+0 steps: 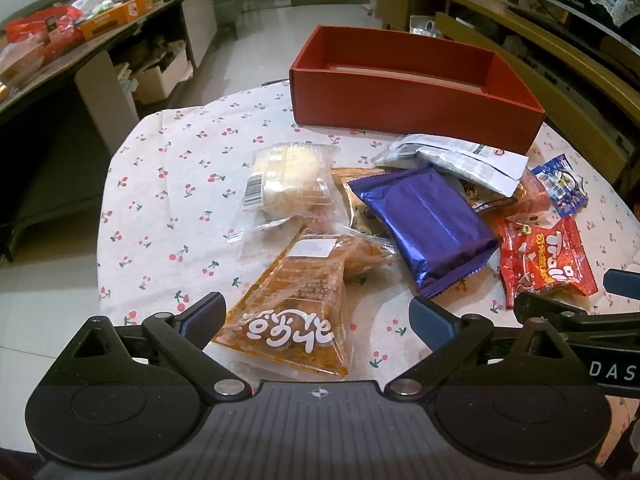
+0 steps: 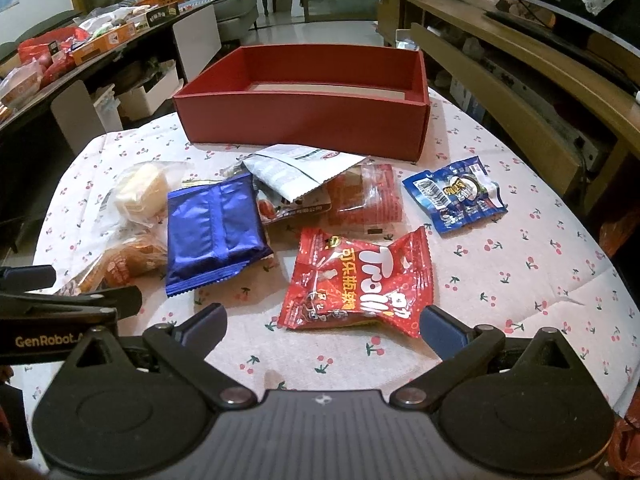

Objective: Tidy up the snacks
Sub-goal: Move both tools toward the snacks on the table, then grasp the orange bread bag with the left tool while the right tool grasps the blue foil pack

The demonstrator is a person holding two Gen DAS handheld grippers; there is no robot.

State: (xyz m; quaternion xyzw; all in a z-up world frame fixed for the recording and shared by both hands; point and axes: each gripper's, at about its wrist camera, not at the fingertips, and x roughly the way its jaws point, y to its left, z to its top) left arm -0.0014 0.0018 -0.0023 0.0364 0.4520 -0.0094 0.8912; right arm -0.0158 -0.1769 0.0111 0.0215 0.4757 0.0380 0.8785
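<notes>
An empty red box stands at the far side of the table. Snack packets lie heaped in front of it: a purple foil pack, a clear pack of pale cakes, a white pouch, a small blue packet. My left gripper is open, straddling the near end of an orange packet without touching it. My right gripper is open, with the lower edge of a red Trolli bag between its fingers, pads clear.
The round table wears a cherry-print cloth. A long counter piled with boxes and bags runs along the left. Wooden shelving stands close on the right. The two grippers sit side by side at the near edge.
</notes>
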